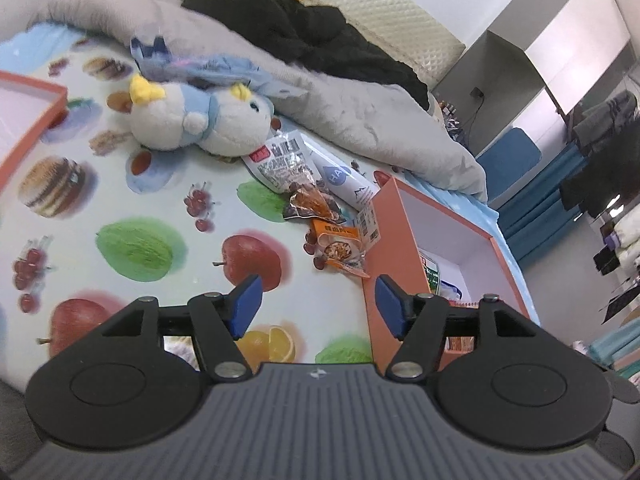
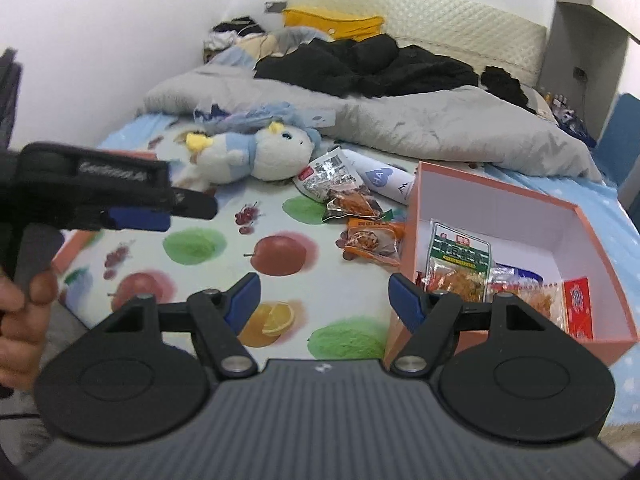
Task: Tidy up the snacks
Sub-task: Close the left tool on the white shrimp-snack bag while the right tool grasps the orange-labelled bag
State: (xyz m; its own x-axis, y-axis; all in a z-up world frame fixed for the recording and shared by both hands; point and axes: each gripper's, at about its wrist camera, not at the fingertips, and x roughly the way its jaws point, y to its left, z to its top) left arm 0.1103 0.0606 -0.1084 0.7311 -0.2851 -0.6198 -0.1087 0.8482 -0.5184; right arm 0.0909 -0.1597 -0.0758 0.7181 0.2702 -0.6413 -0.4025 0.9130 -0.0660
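Observation:
Loose snack packets lie on the fruit-print sheet: a silver packet (image 2: 328,178), a brown-orange packet (image 2: 352,204), an orange packet (image 2: 372,240) and a white tube pack (image 2: 384,178). They also show in the left wrist view: the silver packet (image 1: 280,164), the orange packet (image 1: 340,246). An orange box (image 2: 520,200) to their right holds several snacks, among them a green-labelled bag (image 2: 460,260). My left gripper (image 1: 318,300) is open and empty, low over the sheet beside the box (image 1: 384,240). My right gripper (image 2: 324,300) is open and empty. The left gripper also shows in the right wrist view (image 2: 136,216).
A blue and white plush toy (image 2: 256,152) lies beyond the snacks. A grey blanket (image 2: 420,120) and black clothes (image 2: 380,64) cover the far bed. The box lid (image 1: 24,120) lies at the left. Shelves stand at the right.

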